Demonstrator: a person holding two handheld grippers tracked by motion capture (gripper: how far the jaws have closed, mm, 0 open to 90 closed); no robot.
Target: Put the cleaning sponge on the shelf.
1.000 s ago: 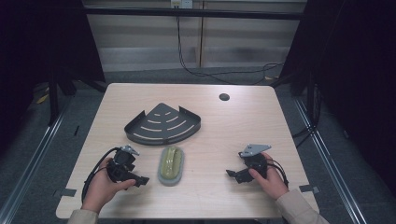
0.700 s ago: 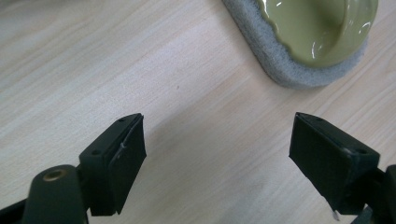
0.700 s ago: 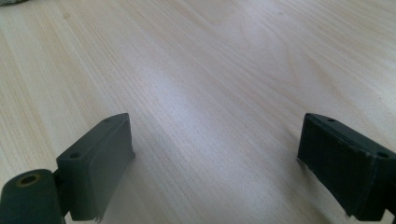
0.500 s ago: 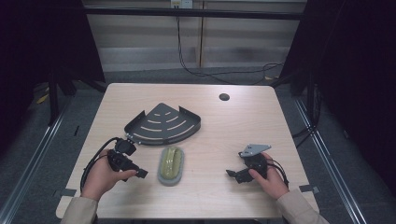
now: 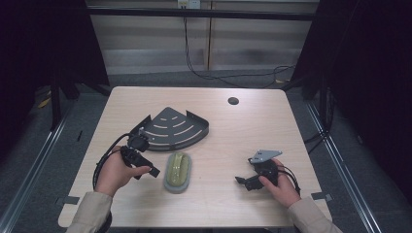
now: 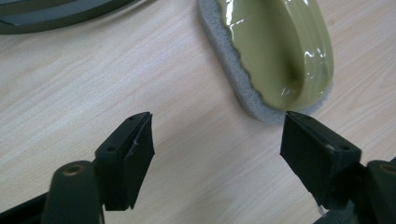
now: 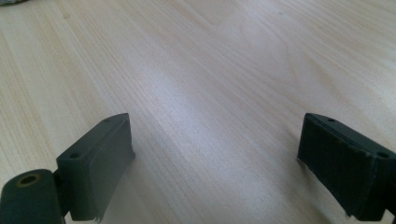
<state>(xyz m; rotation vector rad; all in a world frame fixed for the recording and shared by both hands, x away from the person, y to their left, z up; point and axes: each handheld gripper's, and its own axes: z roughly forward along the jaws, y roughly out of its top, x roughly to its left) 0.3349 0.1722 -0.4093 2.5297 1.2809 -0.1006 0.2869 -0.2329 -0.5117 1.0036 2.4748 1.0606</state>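
Olive-green scrub brush (image 5: 178,170) w/ grey pad lies at frame centre-low on the tabletop (image 5: 243,131), long axis running up-down. Left tool (image 5: 145,167) sits just left of it, nearer than right tool (image 5: 244,182); its jaws, just narrowing, stand apart w/ nothing between. Right tool's jaws apart too.

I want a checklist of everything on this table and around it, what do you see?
Surface: pale wooden table, round dark hole near the far edge.
Job's things: olive-green scrubbing sponge lying flat; dark quarter-round corner shelf behind it.
Clutter: nothing seen.
Grippers: left tongs open beside the sponge, jaws just been closing, nothing between; right tongs open over bare wood.
Cables: black cable trails from the left tongs; more on the floor behind.
Surroundings: dark frame posts, grey floor.
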